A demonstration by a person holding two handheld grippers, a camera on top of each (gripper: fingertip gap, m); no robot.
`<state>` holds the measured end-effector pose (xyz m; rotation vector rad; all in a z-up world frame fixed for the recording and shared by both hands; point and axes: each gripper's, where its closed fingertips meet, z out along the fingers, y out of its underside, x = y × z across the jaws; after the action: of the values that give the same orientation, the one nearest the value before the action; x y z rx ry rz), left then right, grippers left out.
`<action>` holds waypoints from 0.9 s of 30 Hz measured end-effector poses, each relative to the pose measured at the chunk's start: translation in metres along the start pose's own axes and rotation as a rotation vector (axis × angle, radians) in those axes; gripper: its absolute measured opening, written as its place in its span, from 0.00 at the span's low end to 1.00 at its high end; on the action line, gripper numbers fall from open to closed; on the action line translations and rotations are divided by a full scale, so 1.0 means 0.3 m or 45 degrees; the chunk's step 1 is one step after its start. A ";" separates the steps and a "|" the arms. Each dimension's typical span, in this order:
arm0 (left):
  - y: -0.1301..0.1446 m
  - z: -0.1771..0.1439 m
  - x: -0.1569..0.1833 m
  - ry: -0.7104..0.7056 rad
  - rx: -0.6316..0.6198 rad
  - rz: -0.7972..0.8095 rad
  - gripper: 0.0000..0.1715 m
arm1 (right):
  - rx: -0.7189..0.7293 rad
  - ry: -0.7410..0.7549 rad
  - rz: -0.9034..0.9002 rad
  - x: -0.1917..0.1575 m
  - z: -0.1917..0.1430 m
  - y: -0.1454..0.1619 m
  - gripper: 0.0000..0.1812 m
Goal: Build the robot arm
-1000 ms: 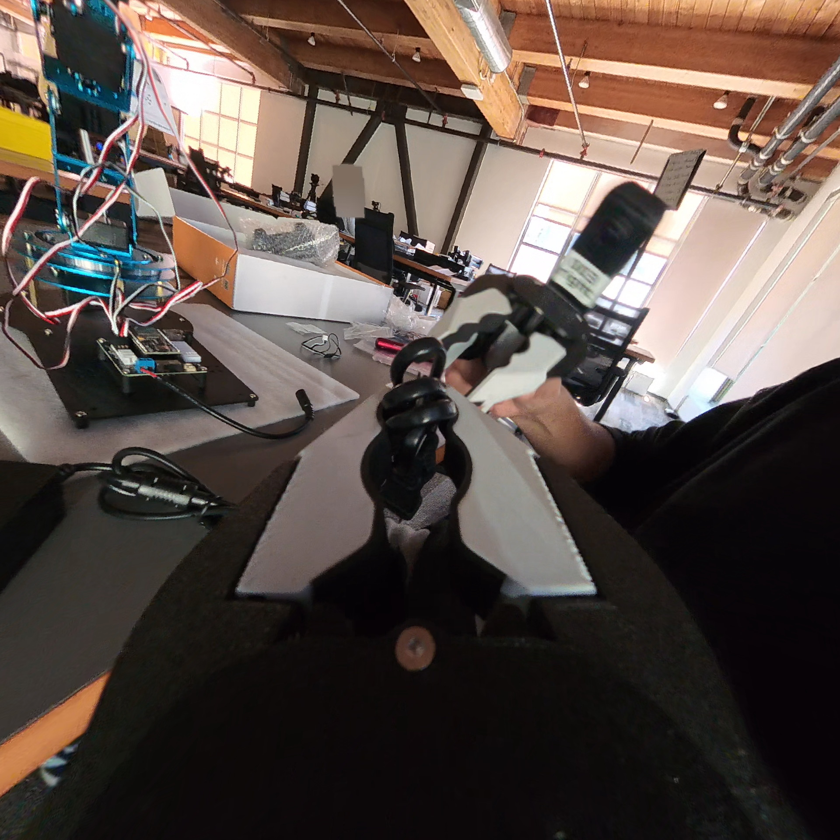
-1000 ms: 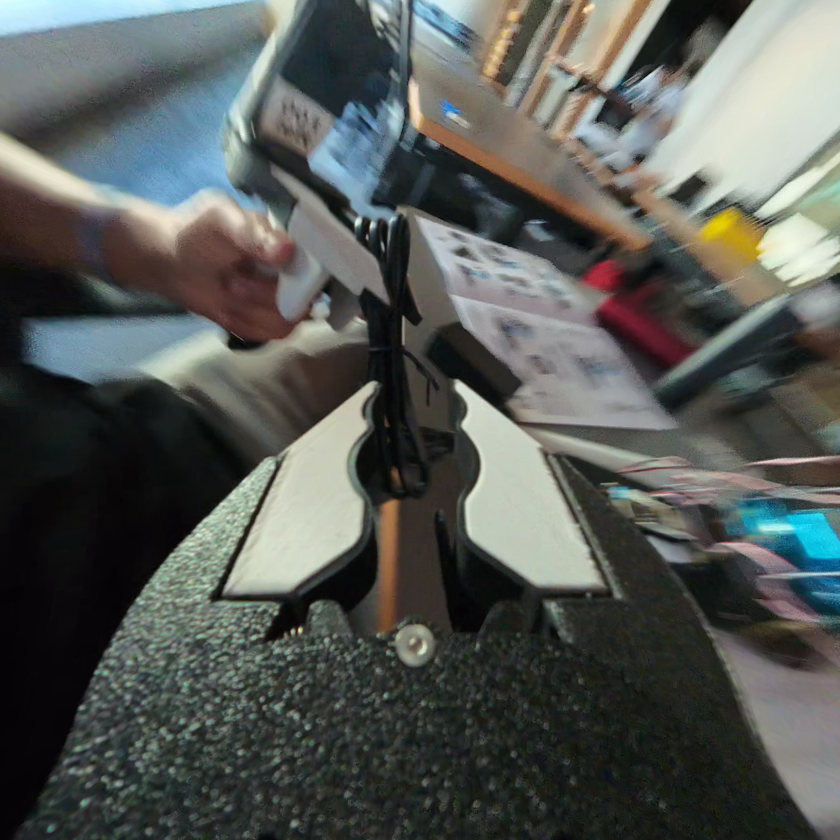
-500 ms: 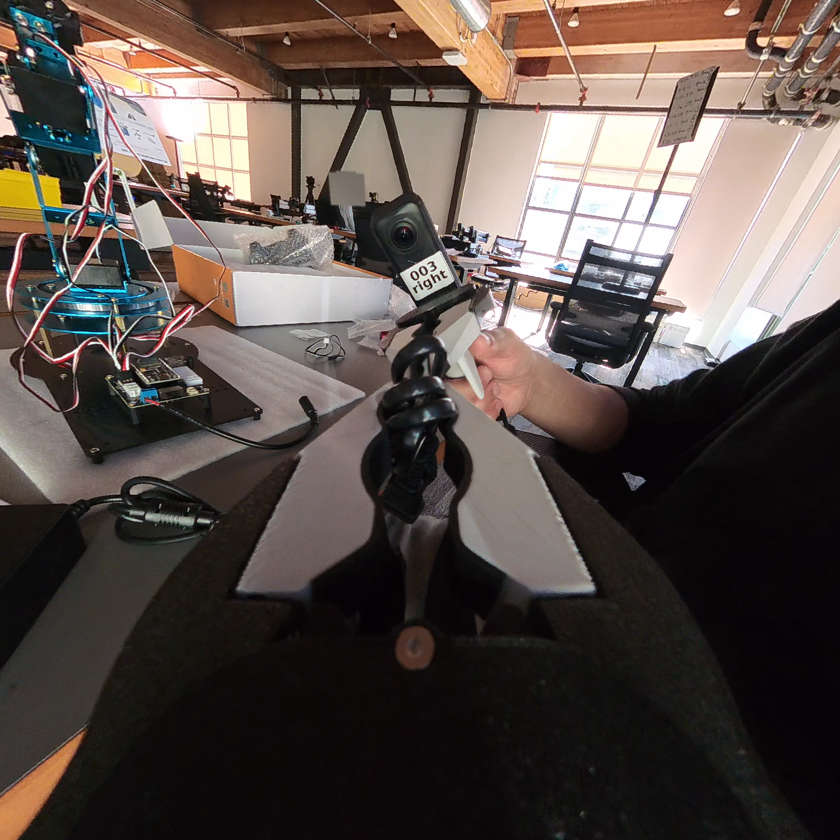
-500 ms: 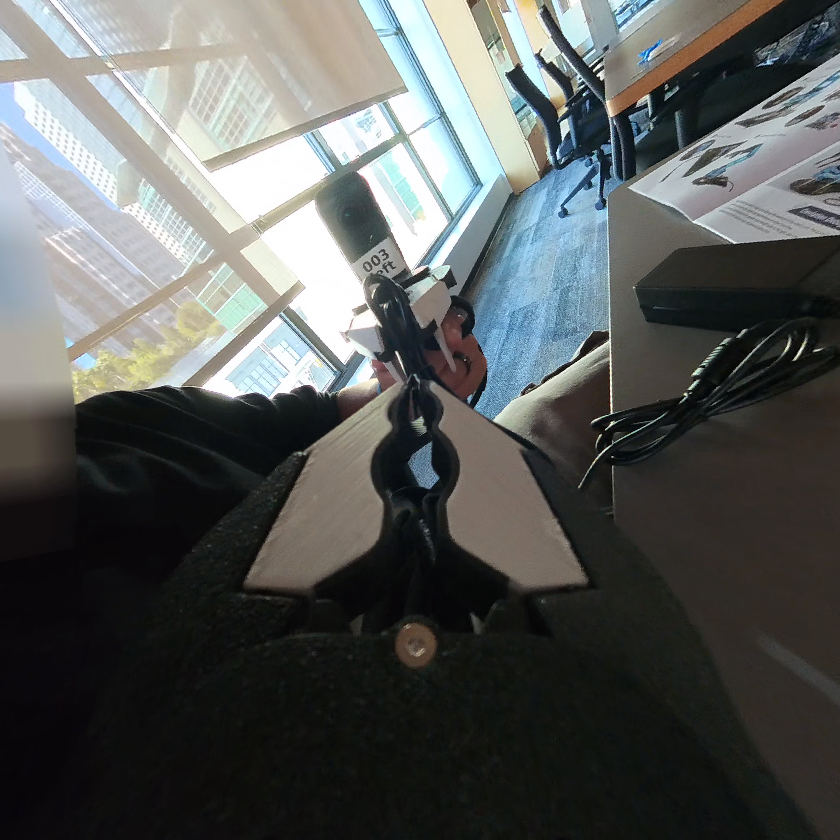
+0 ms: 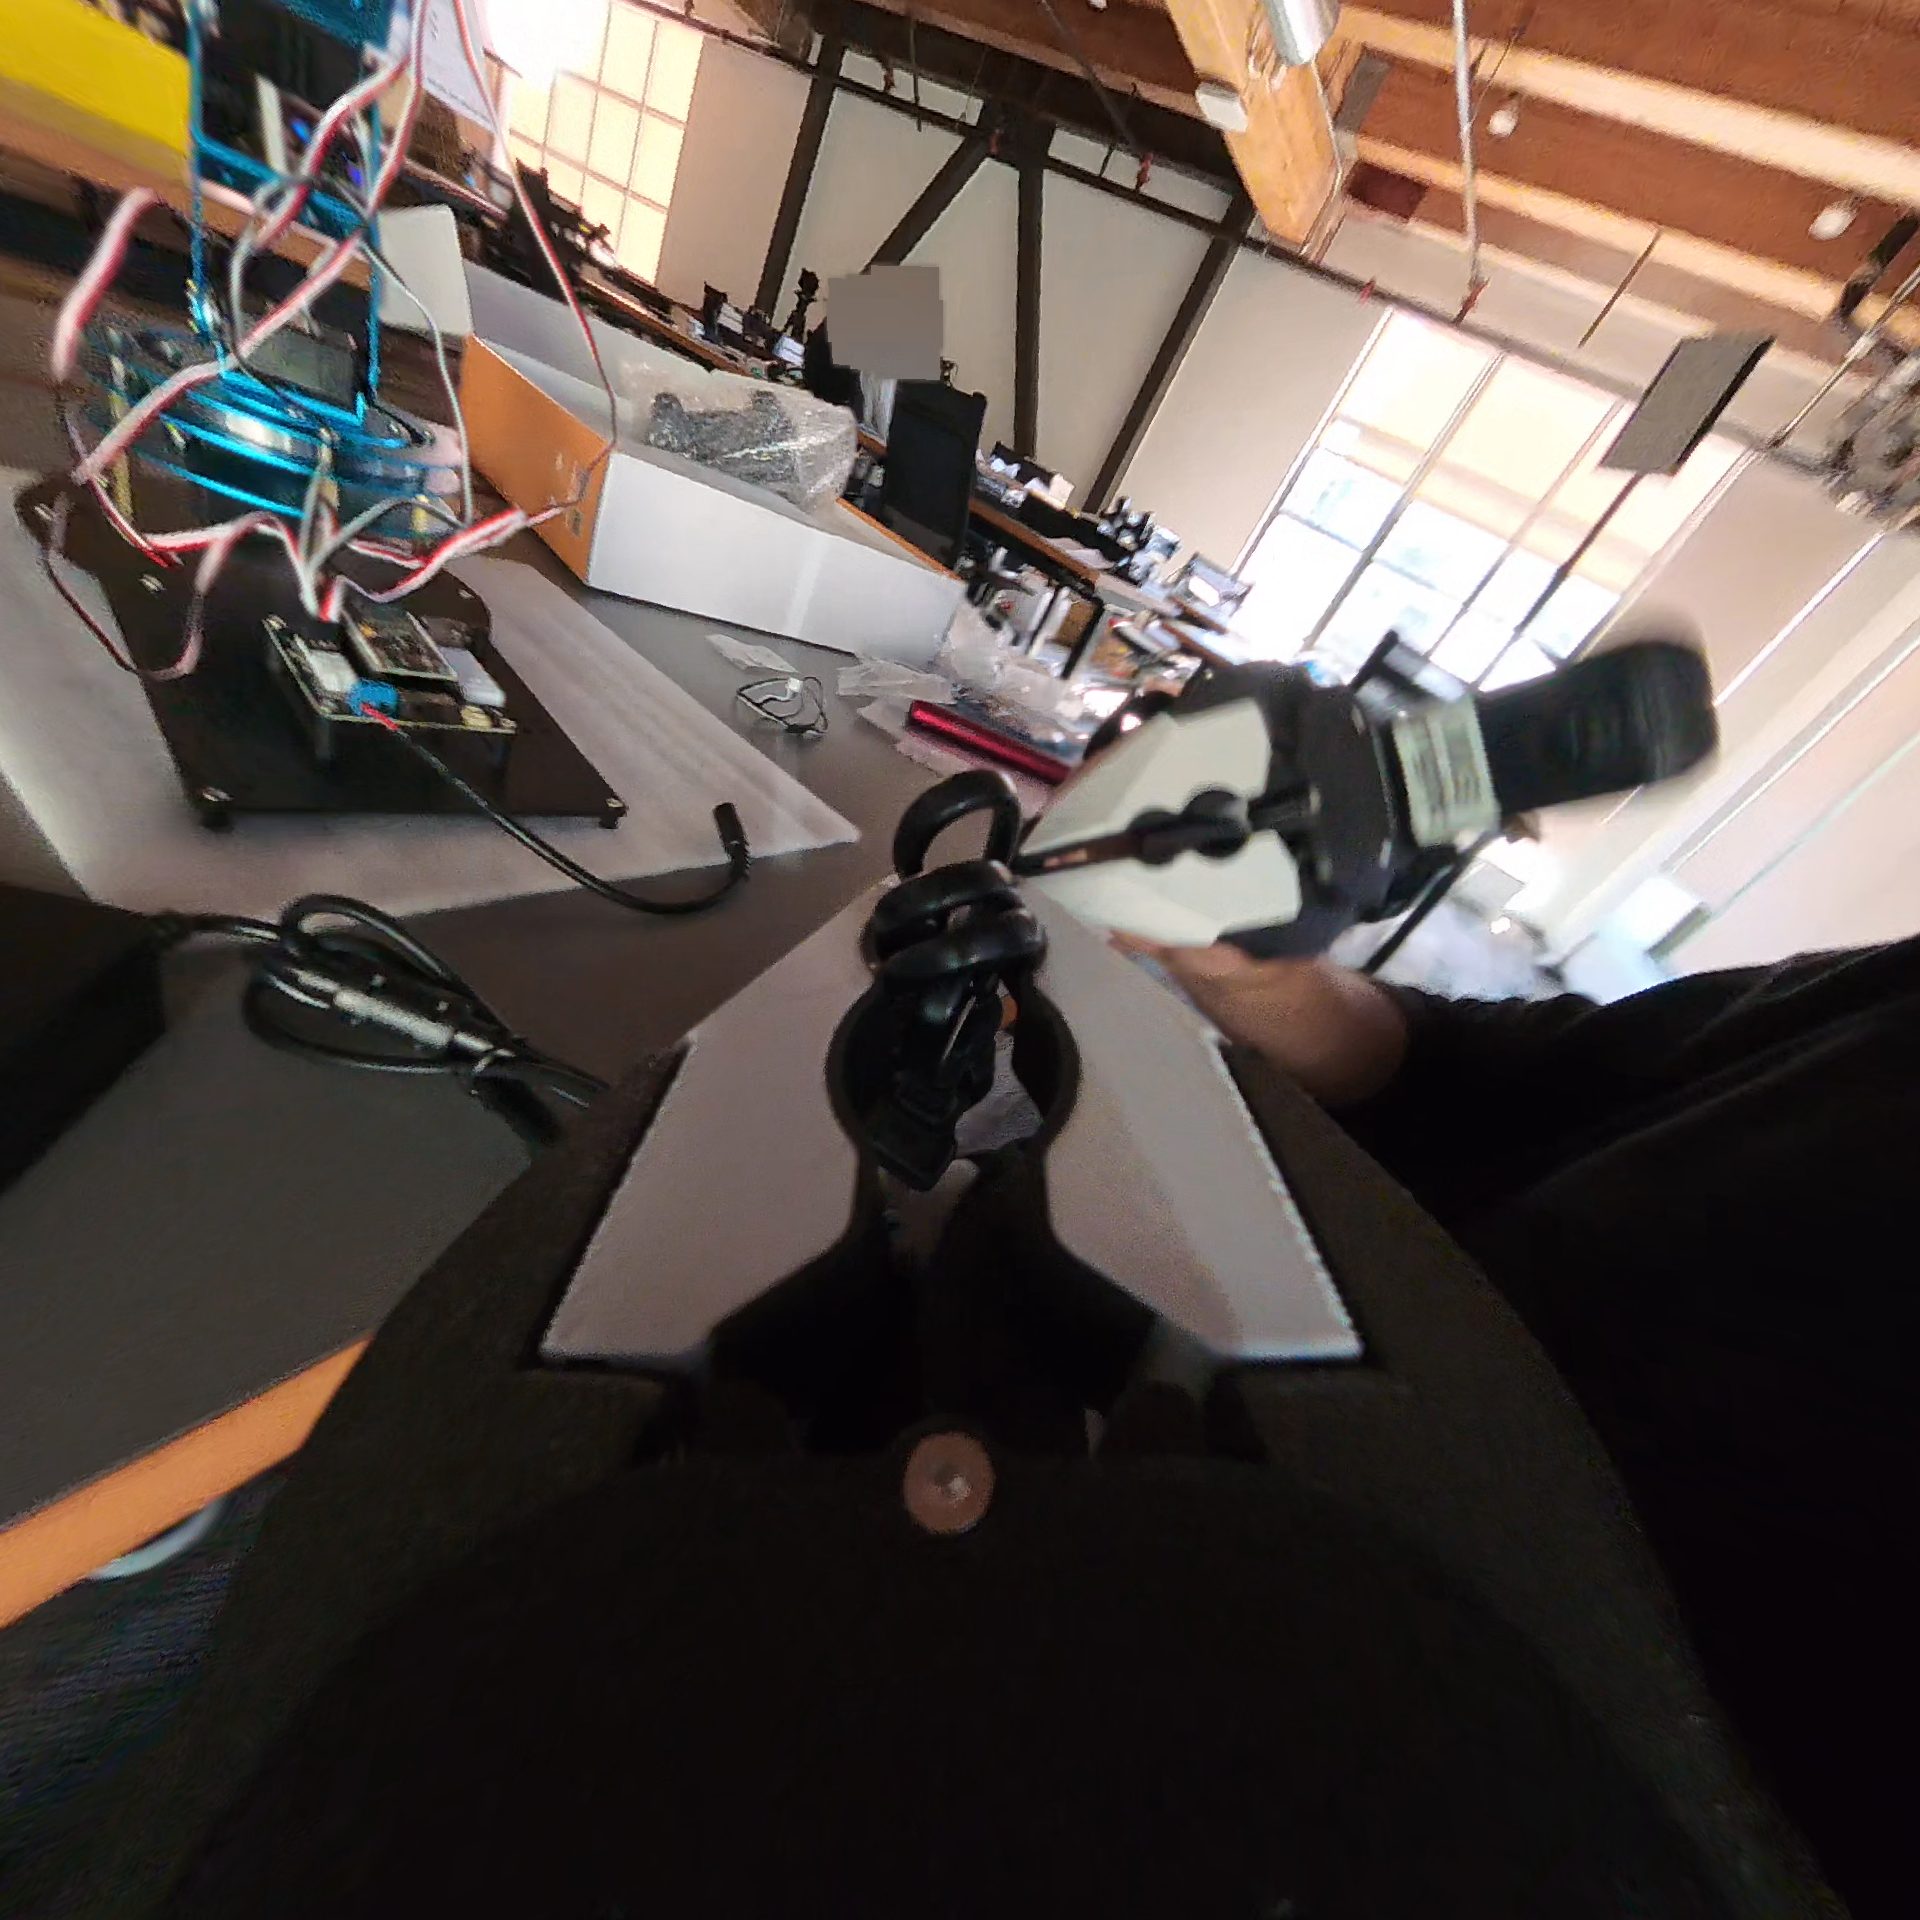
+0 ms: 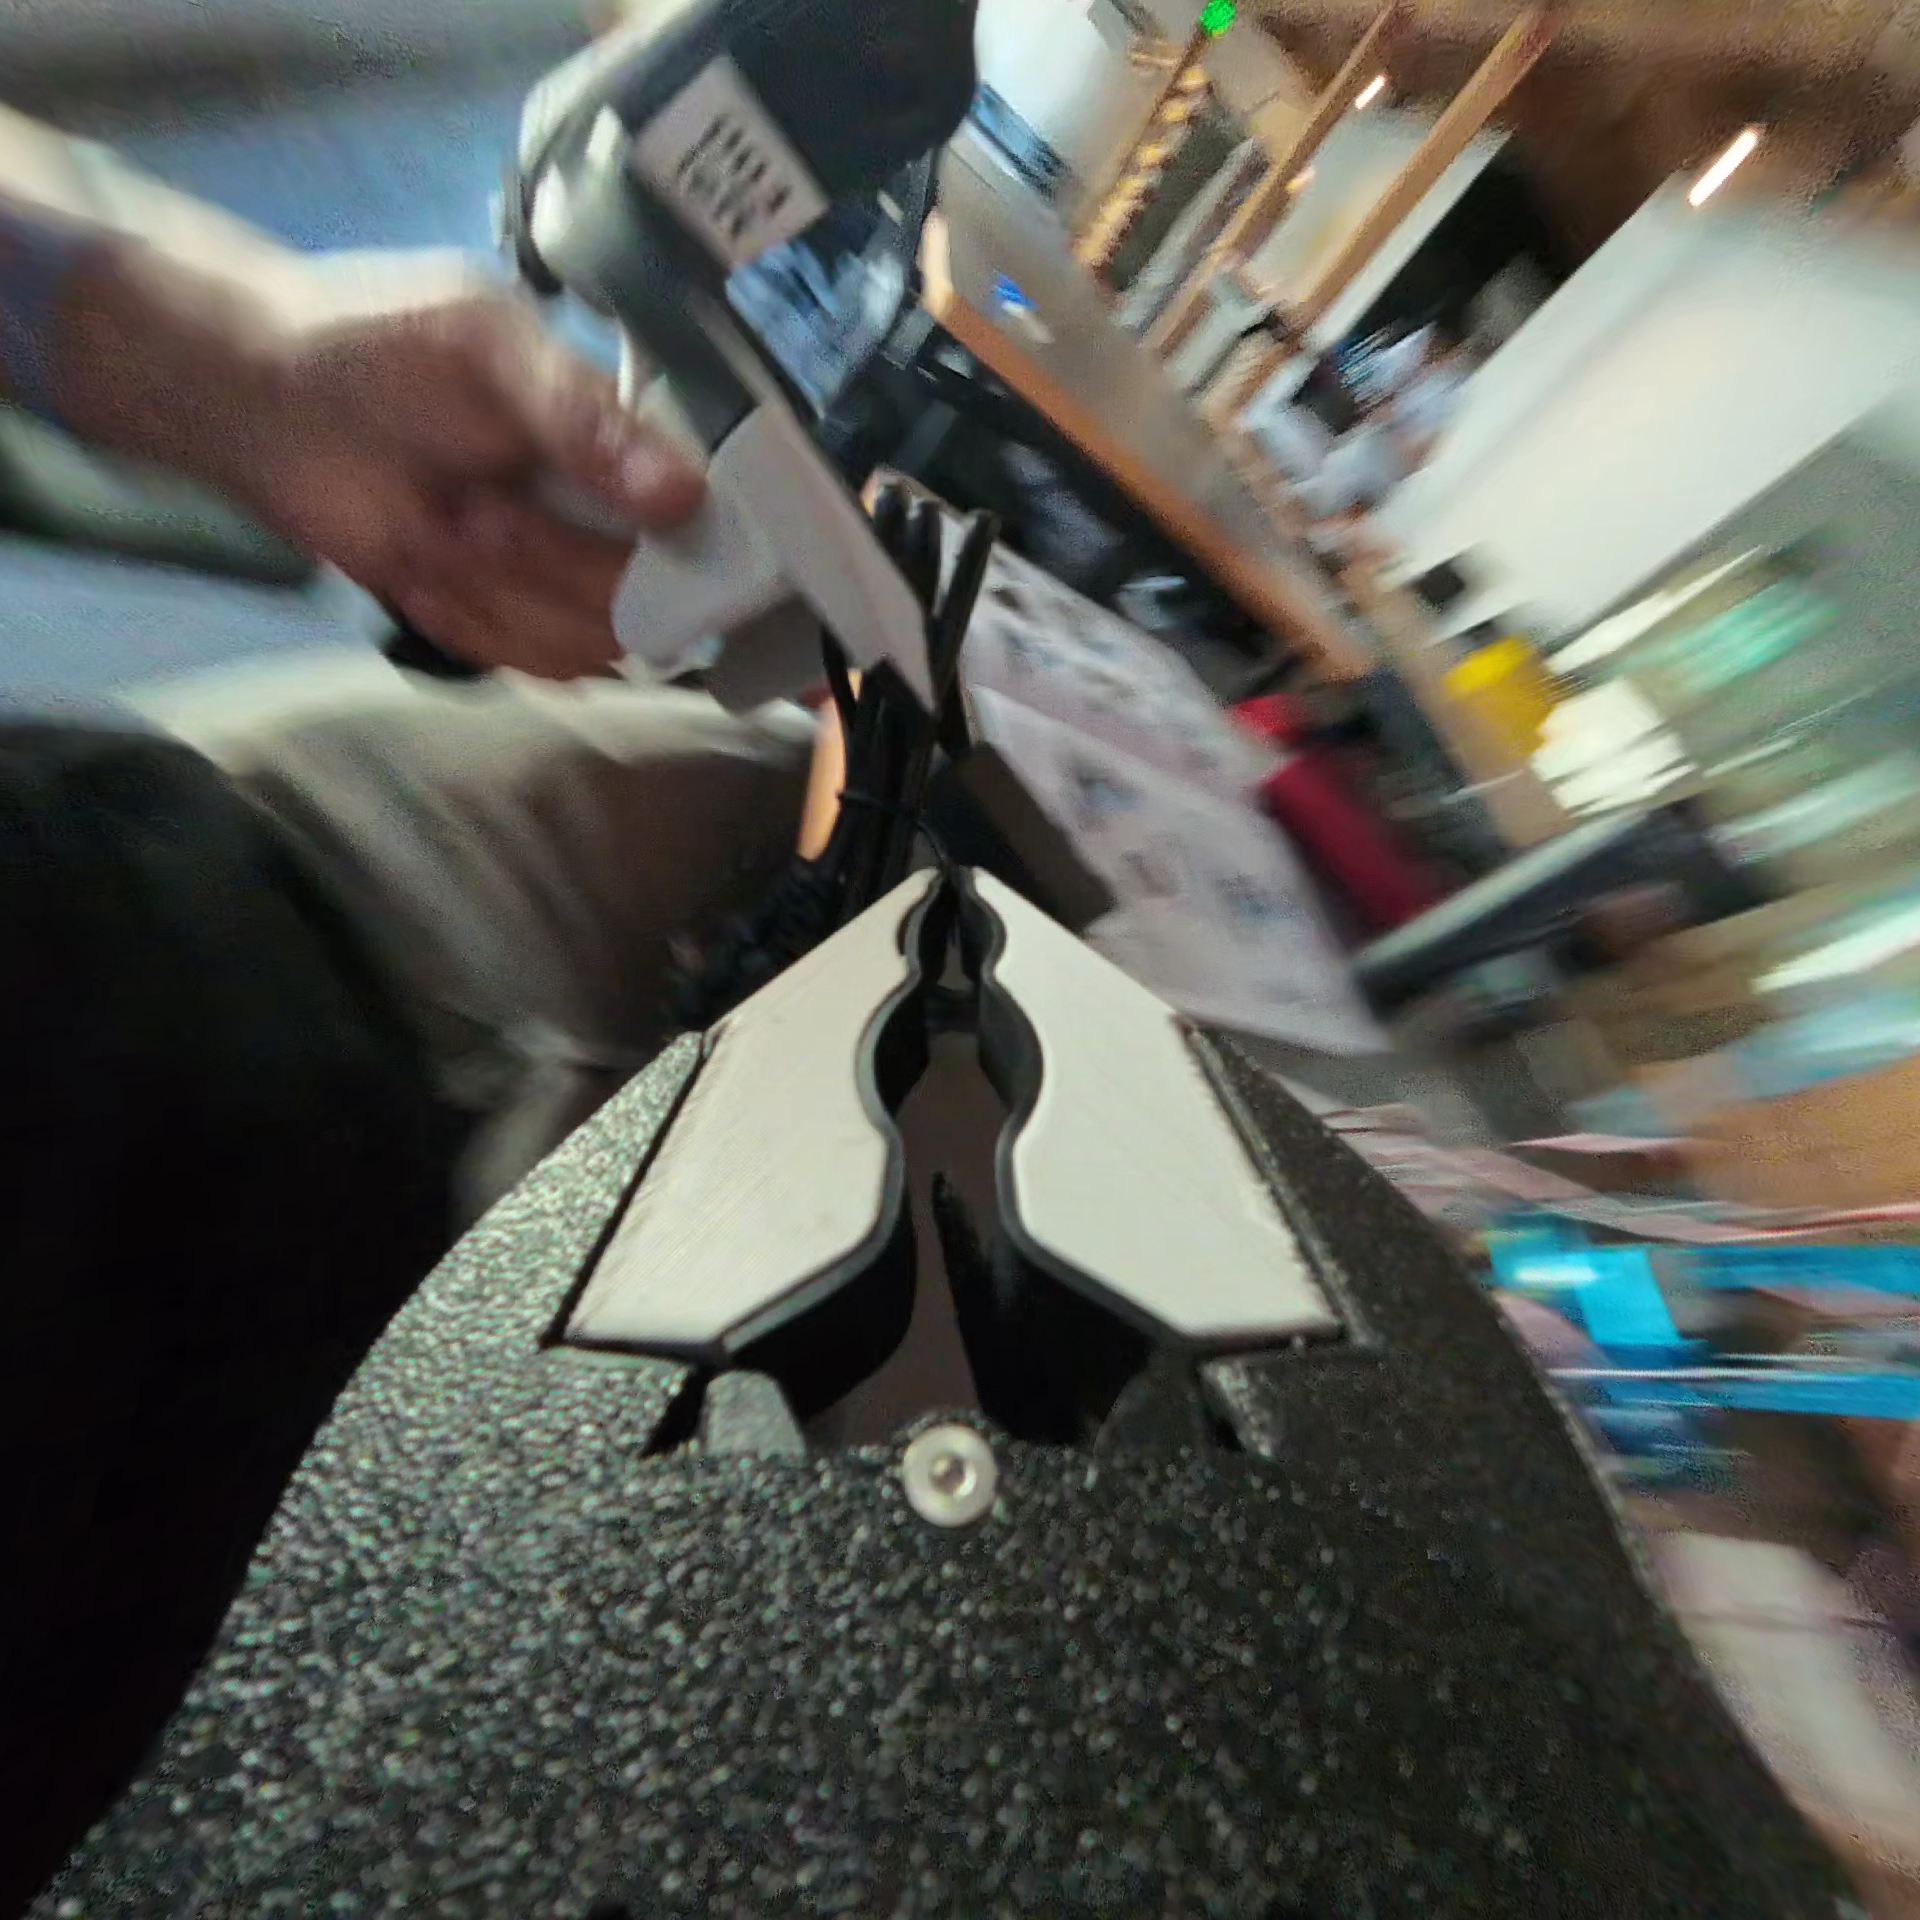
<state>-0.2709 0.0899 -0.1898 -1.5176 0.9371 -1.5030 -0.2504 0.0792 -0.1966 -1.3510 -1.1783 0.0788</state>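
My left gripper (image 5: pixel 961 904) is shut on a black coiled cable bundle (image 5: pixel 935 1039) and holds it in the air by the desk's near edge. My right gripper (image 5: pixel 1029 860) comes in from the right, lying sideways, with its tips against the top of the bundle. In the blurred right wrist view my right gripper (image 6: pixel 951 883) is closed on a thin black tie at the bundle's (image 6: pixel 883 748) waist. The left gripper (image 6: pixel 894 623) and the hand (image 6: pixel 468 488) holding it are just beyond.
On the grey desk (image 5: pixel 156 1475) stand a blue wired robot kit on a black plate (image 5: pixel 312 707), a white and orange box (image 5: pixel 727 540), a second cable coil (image 5: pixel 395 997) and a black power brick (image 5: pixel 62 997). A printed sheet (image 6: pixel 1143 790) lies farther along. The grippers are tip to tip, or close to it. About 15 cm separates my left fingertips from the black power brick (image 5: pixel 62 997).
The right gripper has swung from upright and facing my left camera to lying sideways with its tips at the bundle. Both views have tilted. The left gripper still grips the bundle.
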 end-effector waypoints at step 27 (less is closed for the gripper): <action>-0.019 -0.037 0.193 0.029 0.075 0.792 0.08 | 0.434 -1.338 1.806 -0.096 -0.084 -0.115 0.08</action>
<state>-0.2806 0.0394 -0.1608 -1.0290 1.2247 -1.0818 -0.2662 0.0325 -0.1819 -1.5900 -0.6537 2.0806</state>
